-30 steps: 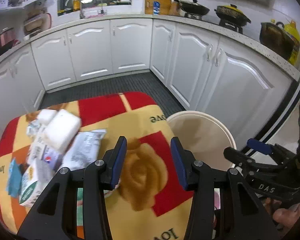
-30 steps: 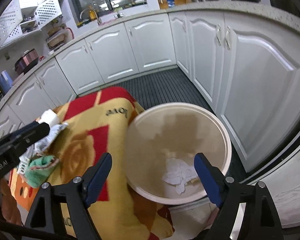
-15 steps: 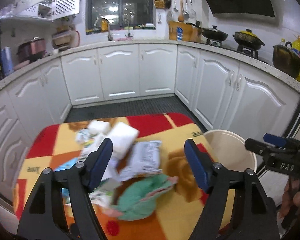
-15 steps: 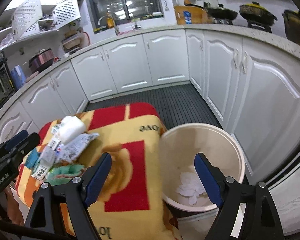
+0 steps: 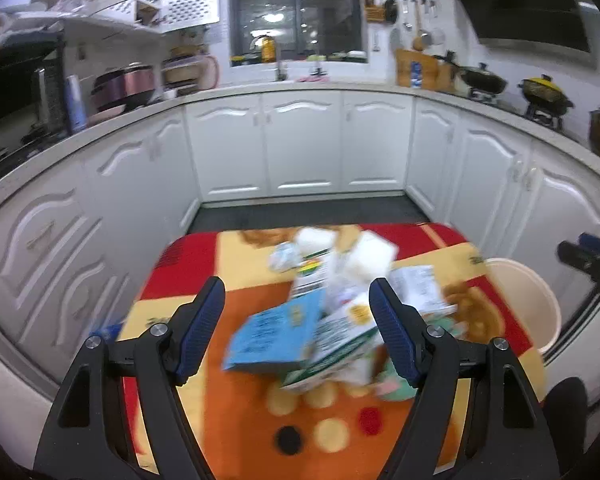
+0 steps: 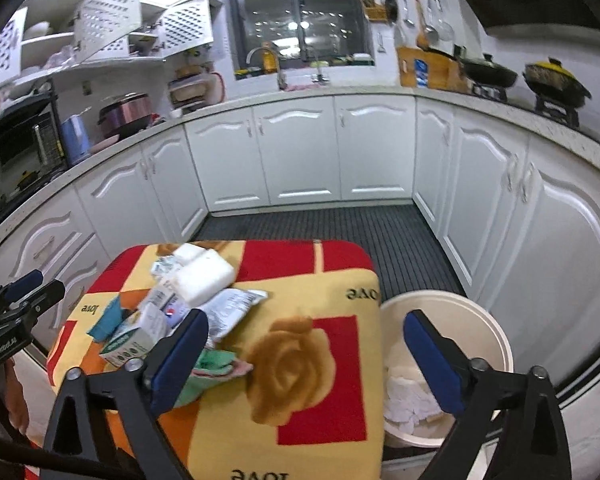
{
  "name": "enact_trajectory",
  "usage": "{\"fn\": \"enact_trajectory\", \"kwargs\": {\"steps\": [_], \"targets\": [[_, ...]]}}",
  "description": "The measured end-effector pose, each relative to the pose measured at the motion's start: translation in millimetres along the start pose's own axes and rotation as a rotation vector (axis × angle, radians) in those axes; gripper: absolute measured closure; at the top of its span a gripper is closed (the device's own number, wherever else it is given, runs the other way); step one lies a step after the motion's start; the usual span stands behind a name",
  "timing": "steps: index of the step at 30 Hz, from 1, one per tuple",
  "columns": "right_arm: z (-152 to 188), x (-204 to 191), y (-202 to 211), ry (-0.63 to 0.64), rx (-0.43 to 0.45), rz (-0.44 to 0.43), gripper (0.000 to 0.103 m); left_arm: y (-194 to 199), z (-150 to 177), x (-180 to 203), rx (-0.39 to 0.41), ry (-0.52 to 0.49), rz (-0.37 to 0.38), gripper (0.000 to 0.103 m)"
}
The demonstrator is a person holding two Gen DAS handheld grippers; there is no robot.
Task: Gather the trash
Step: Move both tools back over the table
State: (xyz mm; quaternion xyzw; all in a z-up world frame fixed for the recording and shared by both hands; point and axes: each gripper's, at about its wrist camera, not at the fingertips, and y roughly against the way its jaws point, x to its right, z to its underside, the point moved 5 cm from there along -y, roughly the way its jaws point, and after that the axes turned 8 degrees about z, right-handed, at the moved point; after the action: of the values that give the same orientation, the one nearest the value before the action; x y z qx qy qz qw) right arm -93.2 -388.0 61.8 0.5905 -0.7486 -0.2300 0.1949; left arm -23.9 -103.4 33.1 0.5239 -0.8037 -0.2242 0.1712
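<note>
Both grippers have swung off the bin and back over the table. Left gripper is spread wide, empty, above the trash pile. Right gripper is opening, nothing between. Bin sits just beside the table.

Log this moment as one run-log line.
left gripper: open, empty, over trash pile | right gripper: opening, empty | bin: beside table, holds white paper

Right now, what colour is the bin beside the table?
Cream, with white crumpled paper inside; the bin shows best in the right wrist view.
</note>
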Motion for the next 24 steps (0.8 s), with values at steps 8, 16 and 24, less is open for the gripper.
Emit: {"fn": "enact_trajectory", "kwargs": {"steps": [8,16,24], "targets": [[6,-31,-15,0.054,-0.045,-0.049,0.005,-3,25,-31,-0.051,0.058,0.066,0.029],[16,-51,-33,0.103,-0.092,-0.059,0.005,-22,42,-43,-0.123,0.116,0.116,0.029],[17,-57,-67,0.086,-0.167,-0.077,0.005,-41,27,-66,-0.129,0.159,0.087,0.029]]}}
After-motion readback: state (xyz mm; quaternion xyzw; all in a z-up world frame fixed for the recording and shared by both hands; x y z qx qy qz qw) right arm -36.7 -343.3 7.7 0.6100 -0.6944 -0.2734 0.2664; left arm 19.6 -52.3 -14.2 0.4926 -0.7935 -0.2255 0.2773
